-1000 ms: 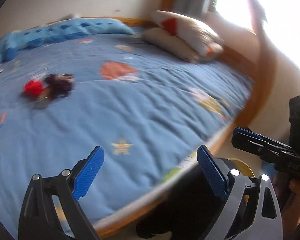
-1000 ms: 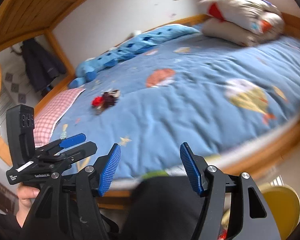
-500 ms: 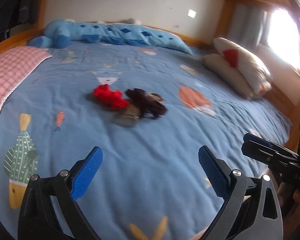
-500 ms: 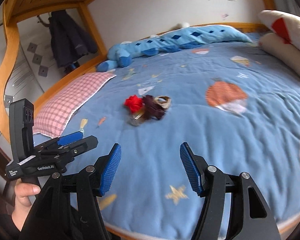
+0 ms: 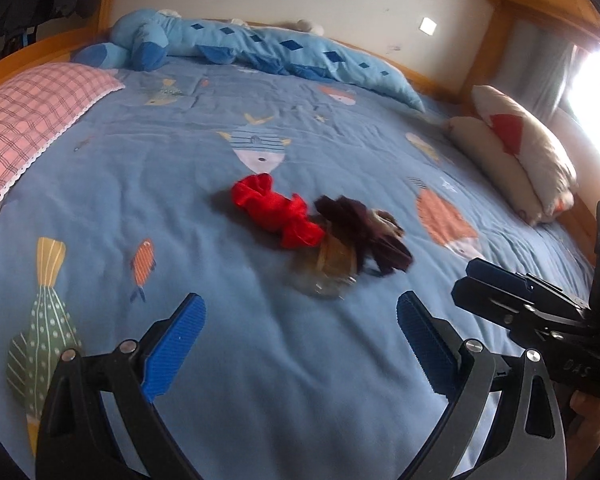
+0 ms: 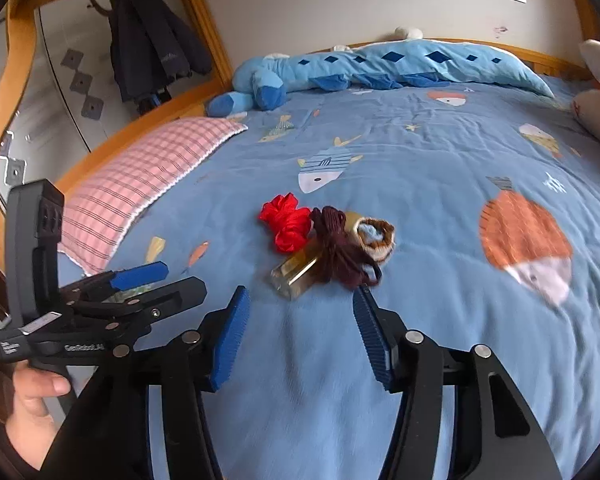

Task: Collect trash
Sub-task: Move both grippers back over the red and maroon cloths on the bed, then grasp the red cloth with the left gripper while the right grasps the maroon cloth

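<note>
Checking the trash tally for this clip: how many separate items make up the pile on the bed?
4, bunched mid-bed: red ribbon at left, dark brown yarn in the middle, clear bottle nearest the grippers, brown-rimmed roll at right. The yarn may hide more.

Blue bedspread [image 6: 420, 320] is showing as soft matt cloth, lightly creased. Red ribbon [image 6: 286, 222] is looking satiny and glossy; dark brown yarn [image 6: 340, 252] is appearing fibrous and dull. Clear wrapper [image 6: 294, 274] is reading as shiny plastic film. Bed frame [image 6: 18, 64] is presenting as varnished wood. Checked pillow [image 6: 140, 176] is looking woven. Right gripper [image 6: 300, 324] pads are showing ribbed blue rubber on matt black plastic, jaws closing, nothing between
</note>
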